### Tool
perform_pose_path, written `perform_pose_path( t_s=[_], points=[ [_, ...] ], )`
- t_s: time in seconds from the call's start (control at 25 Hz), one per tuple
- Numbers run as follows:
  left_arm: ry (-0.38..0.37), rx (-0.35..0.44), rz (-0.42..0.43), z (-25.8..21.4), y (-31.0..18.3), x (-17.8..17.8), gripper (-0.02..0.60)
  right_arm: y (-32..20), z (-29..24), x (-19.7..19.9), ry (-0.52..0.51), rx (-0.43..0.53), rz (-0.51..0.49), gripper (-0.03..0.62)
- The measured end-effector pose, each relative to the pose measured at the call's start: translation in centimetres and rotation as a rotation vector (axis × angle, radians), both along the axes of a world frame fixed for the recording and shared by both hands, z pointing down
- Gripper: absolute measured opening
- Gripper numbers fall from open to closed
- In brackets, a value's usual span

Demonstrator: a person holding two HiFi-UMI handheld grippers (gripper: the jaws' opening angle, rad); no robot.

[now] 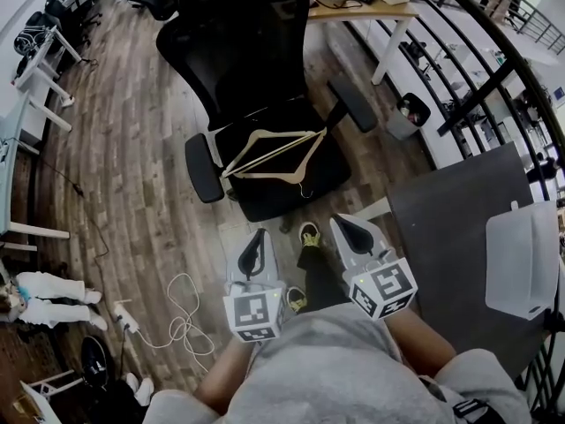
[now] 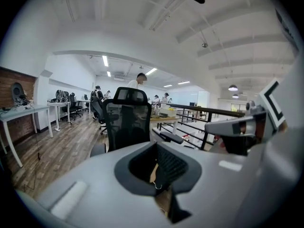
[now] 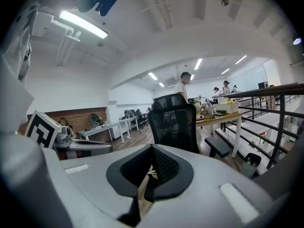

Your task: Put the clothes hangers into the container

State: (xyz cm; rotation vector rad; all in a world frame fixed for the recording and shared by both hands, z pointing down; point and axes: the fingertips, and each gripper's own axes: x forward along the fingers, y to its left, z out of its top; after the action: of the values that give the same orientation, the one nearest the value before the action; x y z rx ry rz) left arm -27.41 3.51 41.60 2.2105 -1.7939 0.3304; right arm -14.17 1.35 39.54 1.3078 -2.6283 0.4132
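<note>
Two or three wooden clothes hangers [image 1: 270,154] lie stacked on the seat of a black office chair [image 1: 243,51]. A white translucent container [image 1: 523,260] stands on a dark grey table [image 1: 450,210] at the right. My left gripper [image 1: 258,237] and right gripper [image 1: 342,225] are side by side just short of the chair's front edge, both pointing at the seat. Both look shut, with nothing between the jaws. In the left gripper view the left gripper [image 2: 156,164] faces the chair [image 2: 126,122]. The right gripper [image 3: 151,169] faces the chair's back [image 3: 174,122] in its own view.
A white cable [image 1: 177,327] lies coiled on the wood floor at the left. A desk [image 1: 366,9] with clutter stands behind the chair, and a black railing [image 1: 494,69] runs along the right. The person's shoe [image 1: 309,233] is between the grippers. People stand far off.
</note>
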Motion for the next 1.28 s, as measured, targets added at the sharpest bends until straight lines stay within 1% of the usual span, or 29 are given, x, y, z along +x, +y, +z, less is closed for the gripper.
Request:
perform_pose_path(
  t_s=[0.16, 0.32, 0.48, 0.64, 0.76, 0.88, 1.04, 1.16, 1.28],
  points=[
    [-0.037, 0.012, 0.015, 0.6, -4.7, 0.1, 0.011, -4.2, 0.5, -0.2, -0.010, -0.008, 0.001, -0.002],
    [-0.077, -0.001, 0.035, 1.9, -10.1, 0.9, 0.011, -9.3, 1.2, 0.1, -0.017, -0.025, -0.011, -0.002],
    [-0.129, -0.029, 0.073, 3.5, -14.9, 1.8, 0.011, -13.5, 2.5, 0.7, -0.033, -0.066, -0.011, -0.002],
    [-0.158, -0.055, 0.103, 5.1, -19.2, 2.6, 0.011, -17.6, 3.8, 0.9, -0.029, -0.094, -0.025, -0.002],
    [-0.172, -0.088, 0.116, 6.4, -20.8, 2.7, 0.011, -19.6, 4.6, 1.0, -0.037, -0.123, -0.024, -0.002],
    [-0.205, -0.112, 0.132, 7.6, -22.4, 2.5, 0.011, -21.8, 4.9, 0.7, -0.046, -0.136, -0.028, -0.002],
    [-0.269, -0.188, 0.152, 11.1, -24.1, 2.2, 0.011, -24.4, 6.0, 0.6, -0.057, -0.166, -0.040, -0.002],
    [-0.338, -0.245, 0.168, 14.3, -25.5, 1.4, 0.012, -26.0, 7.1, 0.0, -0.067, -0.195, -0.059, -0.002],
    [-0.395, -0.290, 0.209, 17.2, -26.9, 1.2, 0.015, -27.3, 8.2, -0.6, -0.071, -0.232, -0.081, -0.002]
  ],
)
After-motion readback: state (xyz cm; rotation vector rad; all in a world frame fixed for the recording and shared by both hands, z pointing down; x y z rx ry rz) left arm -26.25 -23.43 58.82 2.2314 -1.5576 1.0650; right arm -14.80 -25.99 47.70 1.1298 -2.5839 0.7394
